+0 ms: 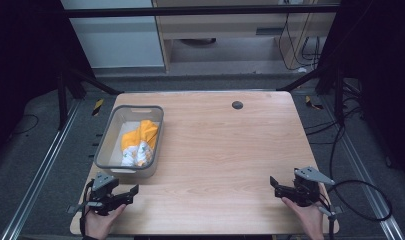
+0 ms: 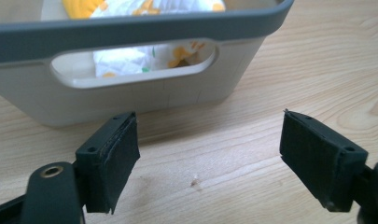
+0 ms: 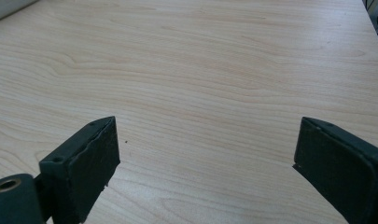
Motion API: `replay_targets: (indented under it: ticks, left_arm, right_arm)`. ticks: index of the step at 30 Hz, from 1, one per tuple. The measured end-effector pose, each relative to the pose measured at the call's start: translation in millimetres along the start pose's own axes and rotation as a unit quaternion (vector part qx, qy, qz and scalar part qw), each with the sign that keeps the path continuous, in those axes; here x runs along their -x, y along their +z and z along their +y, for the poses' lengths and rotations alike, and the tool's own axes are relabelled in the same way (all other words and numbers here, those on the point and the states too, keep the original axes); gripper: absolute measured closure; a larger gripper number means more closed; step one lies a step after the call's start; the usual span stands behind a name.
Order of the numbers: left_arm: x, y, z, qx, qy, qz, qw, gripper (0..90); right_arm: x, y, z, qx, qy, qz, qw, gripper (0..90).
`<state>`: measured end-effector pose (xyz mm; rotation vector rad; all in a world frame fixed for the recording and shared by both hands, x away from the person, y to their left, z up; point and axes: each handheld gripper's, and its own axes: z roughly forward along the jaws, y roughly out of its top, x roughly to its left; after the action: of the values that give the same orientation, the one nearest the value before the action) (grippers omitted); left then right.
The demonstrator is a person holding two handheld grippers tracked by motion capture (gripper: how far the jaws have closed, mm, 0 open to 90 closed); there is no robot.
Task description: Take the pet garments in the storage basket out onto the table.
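I hold my left tool (image 1: 131,191) low over the near left corner of the wooden counter (image 1: 225,150), its jaws spread wide with nothing between them. In the left gripper view the two black pads (image 2: 113,161) stand well apart above bare wood, aimed at the near end wall of the grey plastic basket (image 2: 144,91), which sits just ahead of them without touching. Through the basket's handle slot I see the bundle of orange and white cloth (image 2: 130,58) lying inside. From the high view the basket (image 1: 106,150) stands on the left side of the counter, the cloth (image 1: 139,142) bunched toward its right wall. My right tool (image 1: 273,186) rests near the front right corner, well apart from the basket, and its jaws too are spread wide over bare wood, gripping nothing.
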<state>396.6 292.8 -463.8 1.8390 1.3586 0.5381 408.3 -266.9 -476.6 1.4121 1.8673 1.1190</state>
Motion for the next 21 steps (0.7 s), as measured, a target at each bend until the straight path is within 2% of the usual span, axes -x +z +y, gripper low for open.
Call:
replay_targets:
  ticks: [2,5,8,13,16,21]
  left_arm:
    - [1.4,-2.8,2.0,0.008,0.004,-0.001,1.0000,20.6]
    - [2.9,-4.7,4.1,0.014,0.001,-0.004,0.9999,21.4]
    - [3.8,-9.9,6.9,0.021,0.001,-0.012,0.9997,21.9]
    - [3.6,-17.2,11.6,0.035,0.002,-0.006,0.9994,22.1]
    - [2.0,-23.4,15.6,0.046,-0.004,-0.004,0.9989,22.1]
    - [1.9,-28.3,20.4,0.048,0.000,-0.001,0.9988,22.1]
  right_arm:
    - [0.6,-1.3,-0.4,0.005,0.001,-0.003,1.0000,8.9]
    - [2.1,0.2,-1.5,-0.006,0.008,-0.003,0.9999,9.1]
    - [2.5,0.1,-2.4,-0.007,0.002,-0.006,1.0000,9.1]
    - [1.2,1.2,-2.8,-0.012,0.000,-0.004,0.9999,8.8]
    - [0.3,1.6,-3.0,-0.013,0.001,-0.002,0.9999,8.5]
    - [0.7,1.3,-3.5,-0.012,0.000,0.001,0.9999,8.5]
